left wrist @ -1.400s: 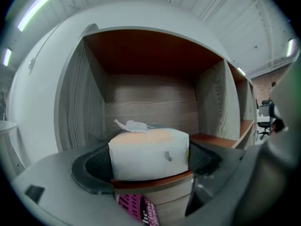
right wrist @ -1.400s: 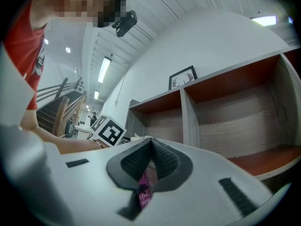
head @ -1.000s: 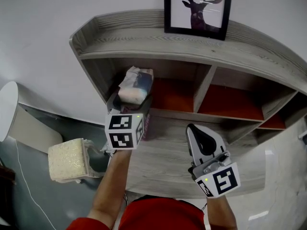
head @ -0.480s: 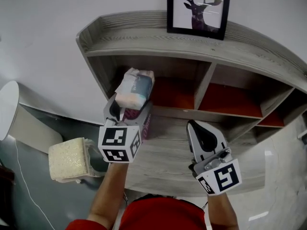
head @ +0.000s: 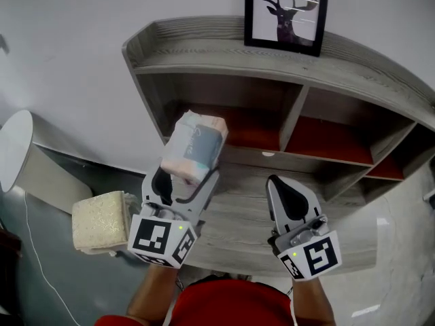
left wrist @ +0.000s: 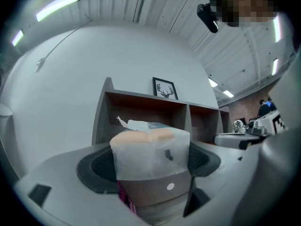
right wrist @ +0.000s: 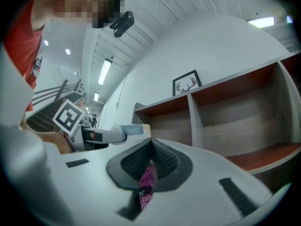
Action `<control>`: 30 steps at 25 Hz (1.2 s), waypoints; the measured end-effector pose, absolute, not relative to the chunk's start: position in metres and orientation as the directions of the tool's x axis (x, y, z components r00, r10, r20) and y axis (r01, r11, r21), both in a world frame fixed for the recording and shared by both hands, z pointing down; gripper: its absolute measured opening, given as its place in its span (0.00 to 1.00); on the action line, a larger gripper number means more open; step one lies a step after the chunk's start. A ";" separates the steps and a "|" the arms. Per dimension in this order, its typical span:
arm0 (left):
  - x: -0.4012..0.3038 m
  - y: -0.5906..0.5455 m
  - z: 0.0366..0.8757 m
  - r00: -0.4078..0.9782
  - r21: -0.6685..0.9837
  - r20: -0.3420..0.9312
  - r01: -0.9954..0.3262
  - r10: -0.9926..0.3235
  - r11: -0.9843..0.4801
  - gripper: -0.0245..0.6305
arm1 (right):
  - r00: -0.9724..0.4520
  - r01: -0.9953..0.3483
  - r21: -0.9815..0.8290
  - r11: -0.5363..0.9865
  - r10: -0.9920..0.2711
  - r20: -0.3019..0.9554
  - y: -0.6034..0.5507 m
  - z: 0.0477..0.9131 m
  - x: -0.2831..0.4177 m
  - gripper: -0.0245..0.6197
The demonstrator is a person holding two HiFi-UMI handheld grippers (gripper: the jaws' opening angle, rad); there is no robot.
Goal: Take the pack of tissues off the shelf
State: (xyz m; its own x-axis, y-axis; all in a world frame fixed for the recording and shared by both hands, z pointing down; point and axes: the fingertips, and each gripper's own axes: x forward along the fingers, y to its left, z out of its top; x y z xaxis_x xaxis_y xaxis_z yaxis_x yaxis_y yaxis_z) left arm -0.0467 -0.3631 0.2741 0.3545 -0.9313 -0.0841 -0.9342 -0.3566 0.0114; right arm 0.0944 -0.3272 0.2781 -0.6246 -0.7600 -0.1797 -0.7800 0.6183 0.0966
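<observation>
1. The shelf (head: pixel 224 49) is made of grey wood with long lines in it. It has a curved top and box-shaped holes, and their back walls are red.
2. A black frame with a deer picture (head: pixel 285 12) stands on top of the shelf.
3. The pack of tissues (head: pixel 194 147) is out of the shelf. It is up in the air in front of the left hole, above the wide lower board.
4. The pack is a soft, puffy block. Its wrap is thin, cloudy plastic with a crinkly end. In the head view one end is peach and there is a blue-grey band across the middle.
5. In the left gripper view the pack (left wrist: pixel 150 149) fills the middle, peach on top and brownish lower down with a small white dot.
6. The left tool (head: pixel 189 175) is clamped on the pack, one dark ridged pad on each side (left wrist: pixel 150 173).
7. The right tool (head: pixel 279 187) is low on the right, near the front of the lower board. Its two bumpy black pads are pressed together with nothing held (right wrist: pixel 149 161).
8. A pale yellow bumpy block (head: pixel 98 221) sits to the left, below the shelf.
9. Both tools are smooth grey plastic, and each has a cube with black and white squares.
</observation>
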 end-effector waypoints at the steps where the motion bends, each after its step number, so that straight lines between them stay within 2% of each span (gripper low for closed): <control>1: -0.046 -0.356 0.273 0.355 0.011 -0.085 -0.934 -0.931 -0.357 0.68 | -0.623 -0.781 0.097 0.616 -0.761 -0.181 -0.324 0.279 0.095 0.05; 10: -0.049 -0.324 0.284 0.346 0.005 -0.085 -0.937 -0.934 -0.348 0.68 | -0.625 -0.780 0.099 0.618 -0.760 -0.175 -0.310 0.287 0.096 0.05; 30: -0.044 -0.330 0.282 0.352 0.003 -0.096 -0.935 -0.931 -0.354 0.68 | -0.611 -0.792 0.119 0.599 -0.772 -0.173 -0.311 0.286 0.100 0.05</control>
